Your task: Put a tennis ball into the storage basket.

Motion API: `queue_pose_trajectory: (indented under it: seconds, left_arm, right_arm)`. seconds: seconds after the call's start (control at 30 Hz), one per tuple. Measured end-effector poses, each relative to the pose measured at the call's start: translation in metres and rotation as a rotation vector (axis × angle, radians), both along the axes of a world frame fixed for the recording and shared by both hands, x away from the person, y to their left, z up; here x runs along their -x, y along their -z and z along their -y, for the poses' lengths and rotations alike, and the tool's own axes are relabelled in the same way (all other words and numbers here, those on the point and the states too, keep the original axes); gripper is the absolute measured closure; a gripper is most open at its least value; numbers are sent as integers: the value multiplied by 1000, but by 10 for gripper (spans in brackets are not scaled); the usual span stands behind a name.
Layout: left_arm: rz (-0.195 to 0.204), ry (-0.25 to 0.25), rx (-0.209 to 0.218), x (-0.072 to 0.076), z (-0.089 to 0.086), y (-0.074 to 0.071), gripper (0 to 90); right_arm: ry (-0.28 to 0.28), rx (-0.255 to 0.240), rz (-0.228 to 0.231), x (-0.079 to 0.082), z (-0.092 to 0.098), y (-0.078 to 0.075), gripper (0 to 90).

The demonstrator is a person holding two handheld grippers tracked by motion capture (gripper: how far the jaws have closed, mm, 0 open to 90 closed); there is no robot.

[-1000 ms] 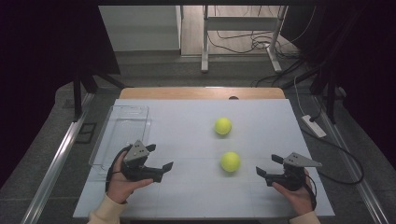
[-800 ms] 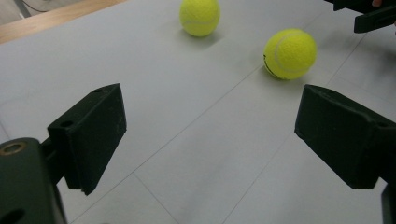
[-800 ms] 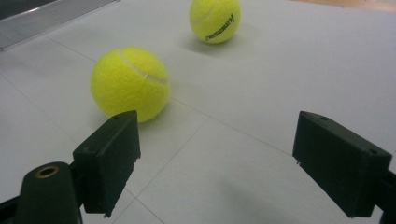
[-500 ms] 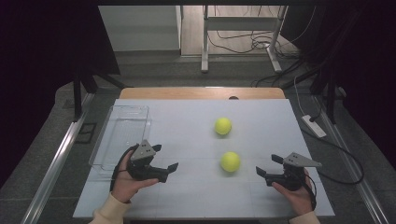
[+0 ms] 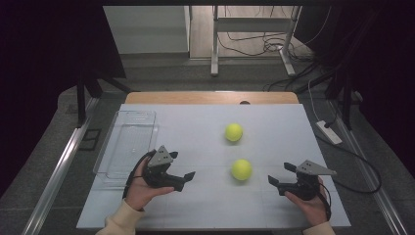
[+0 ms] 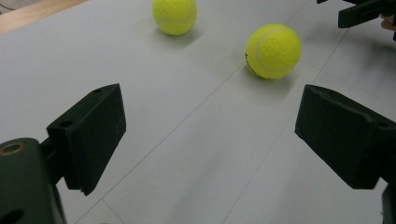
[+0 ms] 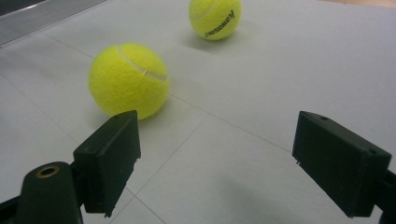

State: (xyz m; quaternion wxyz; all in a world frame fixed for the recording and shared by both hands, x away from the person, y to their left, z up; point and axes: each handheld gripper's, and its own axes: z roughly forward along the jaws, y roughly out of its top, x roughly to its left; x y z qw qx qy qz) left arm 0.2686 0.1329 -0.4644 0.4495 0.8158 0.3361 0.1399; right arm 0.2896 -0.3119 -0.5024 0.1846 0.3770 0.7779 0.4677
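Observation:
Two yellow tennis balls lie on the white table. The near ball (image 5: 241,169) (image 6: 273,51) (image 7: 128,80) rests between my two grippers, and the far ball (image 5: 234,132) (image 6: 174,16) (image 7: 215,17) sits behind it. My left gripper (image 5: 185,179) (image 6: 215,135) is open and empty; it points right at the near ball from some way off. From the other side, my right gripper (image 5: 278,173) (image 7: 215,163) faces left, open and empty, with the near ball just ahead of its left jaw. Its tip also appears in the left gripper view (image 6: 364,11).
A clear plastic bin (image 5: 128,142) stands empty at the table's left side, just behind my left hand. The table (image 5: 195,205) has a wooden strip (image 5: 210,98) along its far edge. A power strip (image 5: 329,132) and cables lie on the floor to the right.
My left gripper has slid a little to the right, toward the near ball. The right gripper and both balls have stayed put.

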Motion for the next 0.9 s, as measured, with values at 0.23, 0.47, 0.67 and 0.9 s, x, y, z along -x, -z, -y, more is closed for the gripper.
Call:
queue_pose_trajectory:
  seconds: [0.23,0.47,0.67,0.9]
  left_arm:
    - [-3,22,-6,-4,10,0,98]
    - [-12,35,-1,-9,16,1,98]
    - [-30,53,10,-15,21,2,97]
    - [-28,71,13,-18,30,0,97]
  right_arm:
    - [1,2,-1,0,1,0,153]
    - [4,2,-2,0,1,0,153]
    - [4,1,-3,-1,1,1,153]
    - [8,-1,-3,-1,1,1,153]
